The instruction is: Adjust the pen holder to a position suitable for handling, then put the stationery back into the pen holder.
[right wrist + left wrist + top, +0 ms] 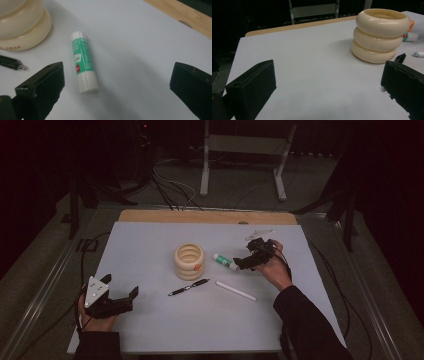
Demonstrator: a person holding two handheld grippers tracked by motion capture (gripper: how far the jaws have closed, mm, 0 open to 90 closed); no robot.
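Nearest us, the right gripper (117, 82) has its black jaws spread wide with nothing between them, and the glue stick (83, 62) lies flat on the table (140, 37) just ahead, nearer the left jaw than the right. It looks to us like a light, stiff plastic tube, smooth and round — likely to roll or slip if pinched near an end. We would take it across the green-labelled middle of the barrel, jaws square to its length.

Beyond the glue stick, off to the left of the jaws, stands the cream ringed cup (22, 22). From above we see something orange at its rim, but we cannot tell what else, if anything, sits inside. The tip of a black pen (11, 63) lies near its base, and the high view shows a white stick (235, 290) close by.

Well apart, the left gripper (328, 87) rests low over bare table, jaws likewise wide and empty — the cup stands ahead of it.
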